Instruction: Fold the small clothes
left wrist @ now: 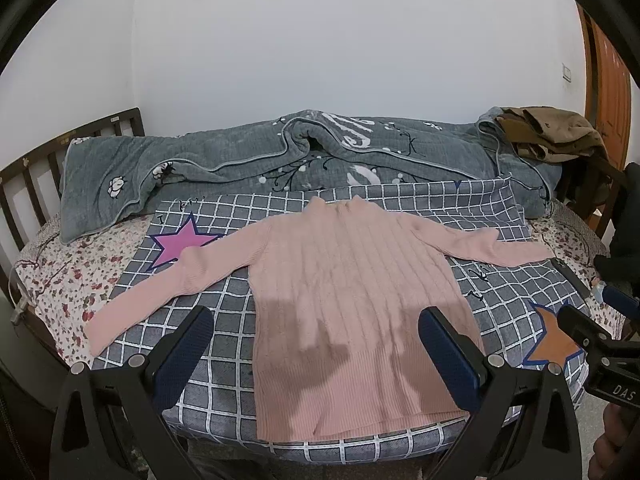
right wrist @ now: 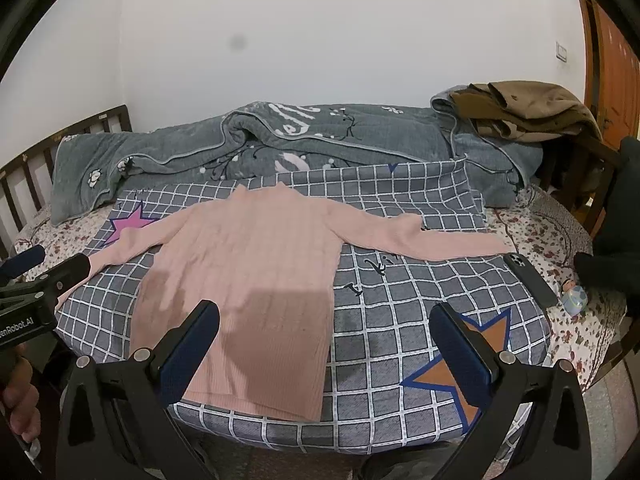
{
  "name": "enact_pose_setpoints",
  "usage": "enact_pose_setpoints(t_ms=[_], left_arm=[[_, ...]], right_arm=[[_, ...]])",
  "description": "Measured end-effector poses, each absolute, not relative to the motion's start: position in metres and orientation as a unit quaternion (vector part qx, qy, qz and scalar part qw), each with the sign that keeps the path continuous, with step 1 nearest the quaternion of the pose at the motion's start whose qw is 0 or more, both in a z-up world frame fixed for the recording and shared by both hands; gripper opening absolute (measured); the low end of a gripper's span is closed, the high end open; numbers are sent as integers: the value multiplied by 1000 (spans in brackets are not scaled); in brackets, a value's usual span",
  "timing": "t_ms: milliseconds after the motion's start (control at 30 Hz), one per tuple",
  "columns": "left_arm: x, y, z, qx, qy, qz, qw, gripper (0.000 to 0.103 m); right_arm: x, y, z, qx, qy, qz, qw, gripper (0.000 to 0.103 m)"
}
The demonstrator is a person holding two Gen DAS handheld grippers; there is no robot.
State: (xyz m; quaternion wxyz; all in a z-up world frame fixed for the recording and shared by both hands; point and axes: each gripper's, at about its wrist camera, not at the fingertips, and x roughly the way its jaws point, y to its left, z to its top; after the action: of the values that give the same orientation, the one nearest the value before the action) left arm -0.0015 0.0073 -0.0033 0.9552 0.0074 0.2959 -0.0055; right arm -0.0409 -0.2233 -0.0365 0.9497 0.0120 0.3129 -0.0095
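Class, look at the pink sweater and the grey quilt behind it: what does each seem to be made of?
The sweater looks like soft ribbed knit, probably wool or acrylic: lengthwise ribs run down its body, matte finish. The quilt looks like padded plush fabric: stitched rows, a puffy fold and piped edges. Exact fibres cannot be told.

The left gripper [left wrist: 316, 336] fills the bottom of its own view, jaws spread wide, gripping nothing. It also shows at the left edge of the right view, a hand [right wrist: 18, 404] on its handle at lower left. The right gripper [right wrist: 326, 334] sits likewise, jaws wide apart, and shows at the lower right edge of the left view.
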Motion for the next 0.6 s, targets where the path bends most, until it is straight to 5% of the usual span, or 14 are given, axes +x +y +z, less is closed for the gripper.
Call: enact_pose_setpoints(t_ms=[600], left_arm=[[-3, 8, -8, 7, 297, -4, 955, 103]], right_arm=[[-45, -219, -38, 17, 311, -2, 950, 103]])
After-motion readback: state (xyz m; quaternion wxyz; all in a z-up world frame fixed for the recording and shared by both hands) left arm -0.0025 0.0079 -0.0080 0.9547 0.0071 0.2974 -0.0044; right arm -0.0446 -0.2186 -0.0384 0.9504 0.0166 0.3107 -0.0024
